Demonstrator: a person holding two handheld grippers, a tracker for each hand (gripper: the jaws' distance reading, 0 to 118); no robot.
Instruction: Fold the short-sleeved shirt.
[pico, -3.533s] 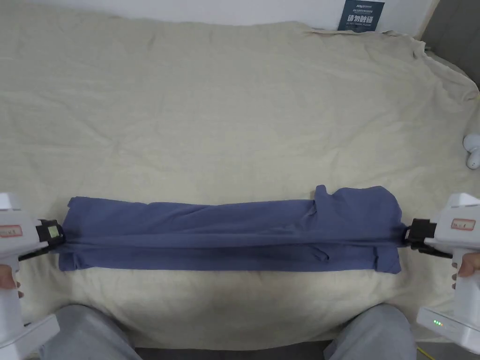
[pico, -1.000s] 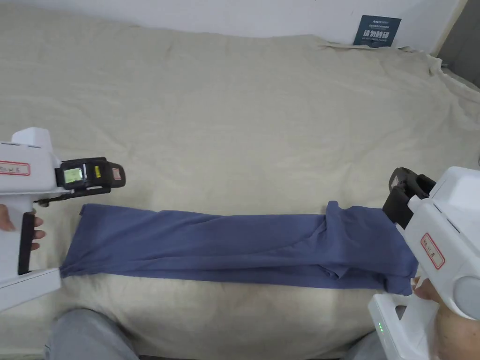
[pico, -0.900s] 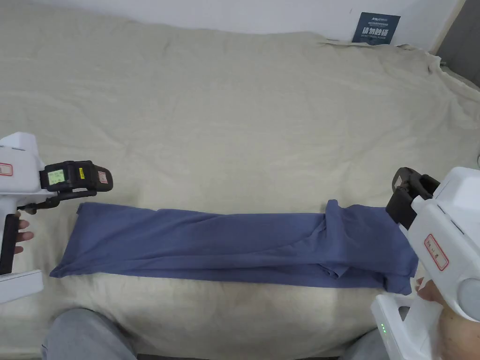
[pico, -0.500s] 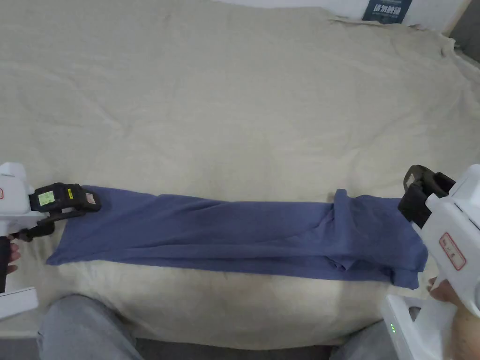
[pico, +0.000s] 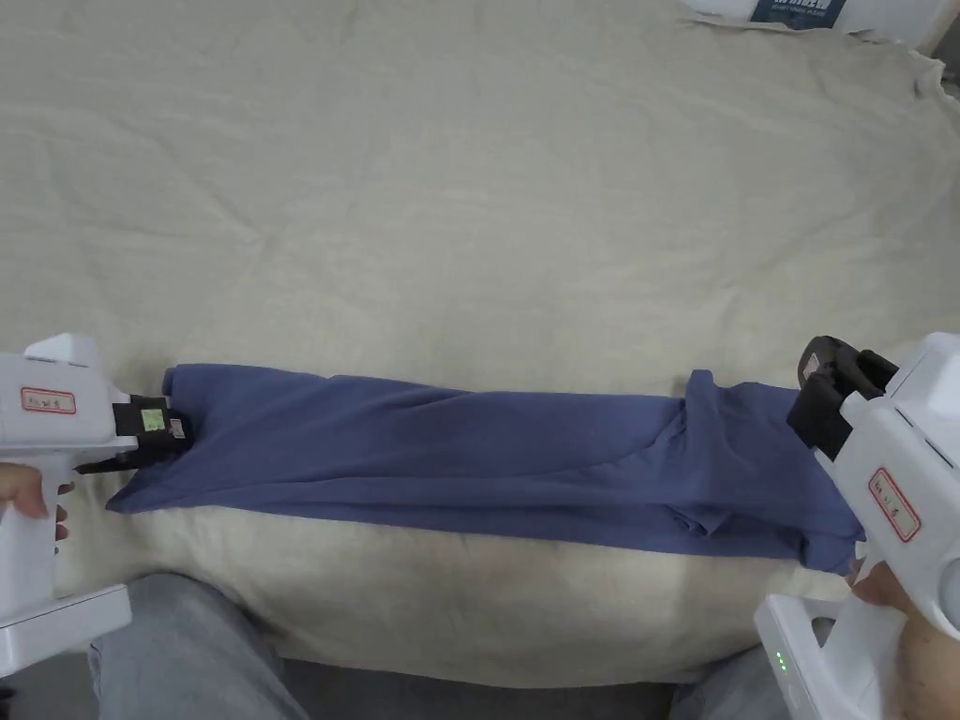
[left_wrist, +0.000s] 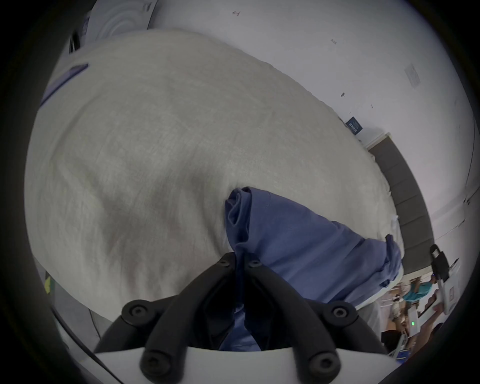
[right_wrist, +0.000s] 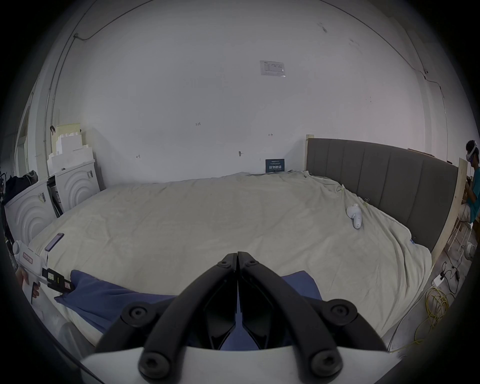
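The blue short-sleeved shirt (pico: 487, 459) lies folded into a long narrow strip across the beige bed sheet (pico: 469, 206), near the front edge. My left gripper (pico: 178, 433) sits at the strip's left end. In the left gripper view its jaws (left_wrist: 240, 259) are shut with blue cloth (left_wrist: 298, 233) pinched between them. My right gripper (pico: 814, 361) hovers above the strip's right end, where the sleeves lie. In the right gripper view it (right_wrist: 237, 256) is shut, with nothing between the jaws and the shirt (right_wrist: 104, 291) below them.
A white controller (right_wrist: 355, 215) and a phone (right_wrist: 54, 241) lie on the bed, far from the shirt. A grey headboard (right_wrist: 376, 181) bounds the right side. The person's knees (pico: 187, 647) press against the front edge. Yellow cable (right_wrist: 436, 304) lies on the floor.
The left gripper came down from above the sheet to the shirt's left end and shut on it. The right gripper stayed near the right end. The head camera tilted downward.
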